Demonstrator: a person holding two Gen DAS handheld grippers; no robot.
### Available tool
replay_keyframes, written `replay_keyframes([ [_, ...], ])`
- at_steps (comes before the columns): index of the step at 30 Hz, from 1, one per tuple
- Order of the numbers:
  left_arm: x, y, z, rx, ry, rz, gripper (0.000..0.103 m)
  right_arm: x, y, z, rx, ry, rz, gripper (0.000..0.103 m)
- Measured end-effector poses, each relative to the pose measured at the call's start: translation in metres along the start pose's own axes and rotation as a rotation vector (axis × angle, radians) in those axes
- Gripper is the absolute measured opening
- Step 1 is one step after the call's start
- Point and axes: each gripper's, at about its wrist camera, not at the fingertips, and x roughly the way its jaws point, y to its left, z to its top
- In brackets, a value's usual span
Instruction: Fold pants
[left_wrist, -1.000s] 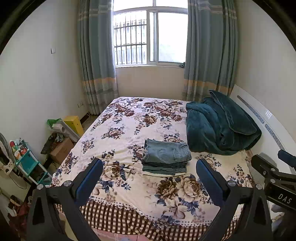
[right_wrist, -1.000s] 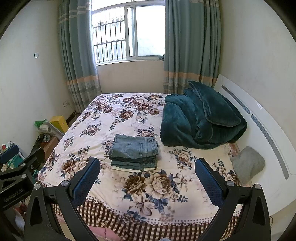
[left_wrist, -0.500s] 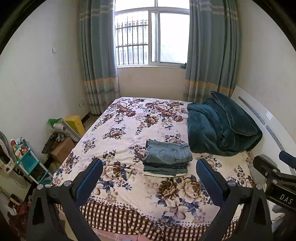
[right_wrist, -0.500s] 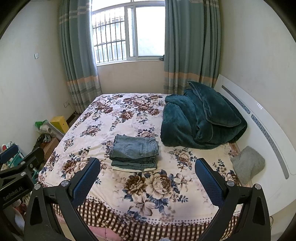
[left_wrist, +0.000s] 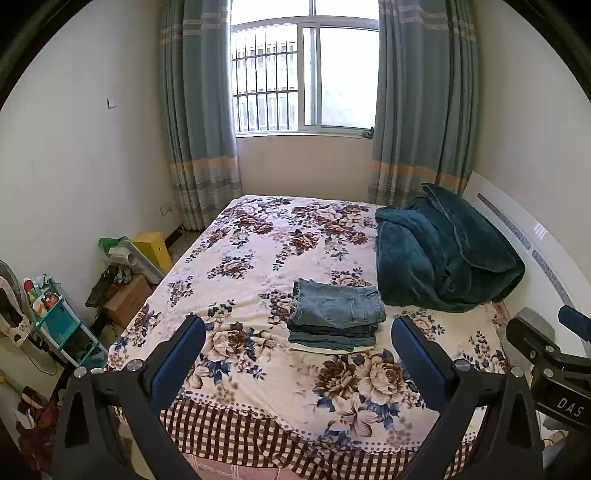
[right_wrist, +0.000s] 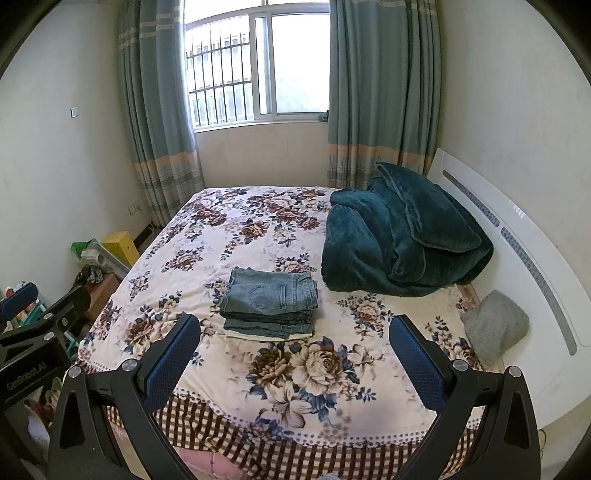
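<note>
A stack of folded pants (left_wrist: 336, 317), blue denim on top, lies on the flowered bed (left_wrist: 258, 258) near its front half; it also shows in the right wrist view (right_wrist: 271, 302). My left gripper (left_wrist: 299, 354) is open and empty, held back above the bed's foot edge, well short of the stack. My right gripper (right_wrist: 295, 350) is open and empty too, held at about the same distance. Each gripper shows at the edge of the other's view.
A bunched teal blanket (left_wrist: 443, 258) lies at the bed's right side by the white headboard (right_wrist: 517, 258). A grey pillow (right_wrist: 495, 325) lies near it. Boxes, a yellow bin (left_wrist: 153, 247) and a teal shelf (left_wrist: 62, 332) crowd the floor at left.
Both grippers have drifted back slightly and the left view has tilted up a little. The pants stack has not moved.
</note>
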Motion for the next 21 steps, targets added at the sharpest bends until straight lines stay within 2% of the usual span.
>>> replay_keyframes([
  [21,-0.0091,-0.0057,-0.0002,0.005,-0.020,0.000,0.103,0.0001,0.0005,-0.0029,0.003,-0.004,0.001,0.103],
])
